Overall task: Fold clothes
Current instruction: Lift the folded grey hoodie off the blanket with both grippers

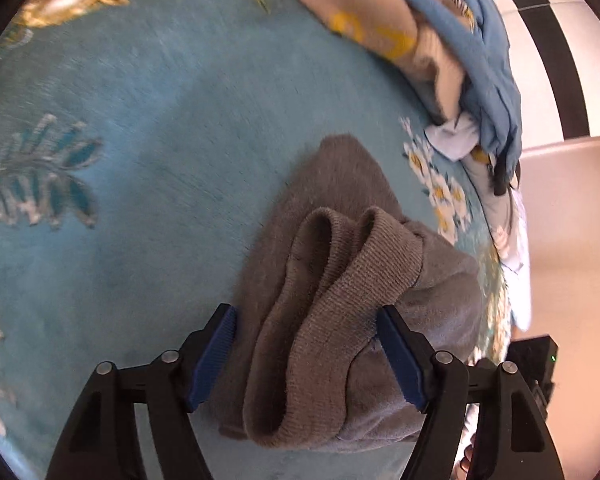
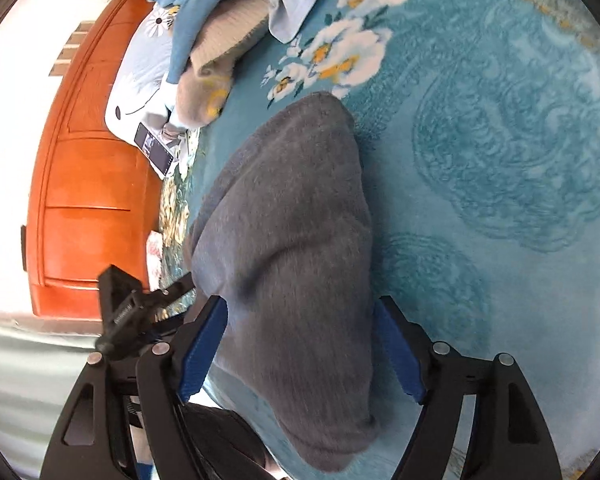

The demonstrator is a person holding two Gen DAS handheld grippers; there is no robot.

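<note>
A grey knit garment (image 1: 340,280) lies bunched on the teal flowered bedspread (image 1: 140,160). Its ribbed hem or cuff (image 1: 324,320) is folded up between the blue pads of my left gripper (image 1: 306,320), whose jaws stand wide apart and open. In the right wrist view the same grey garment (image 2: 292,240) stretches away from my right gripper (image 2: 300,316), also open, with the cloth lying between its fingers but not pinched. A black part of the other gripper (image 2: 132,308) shows at the left, beside the garment's edge.
A pile of other clothes, beige (image 1: 364,16) and light blue (image 1: 484,60), sits at the far end of the bed, also seen as the pile (image 2: 220,20). A phone (image 2: 154,148) lies on a pillow near the orange wooden headboard (image 2: 88,160). The bed edge runs along the right (image 1: 512,240).
</note>
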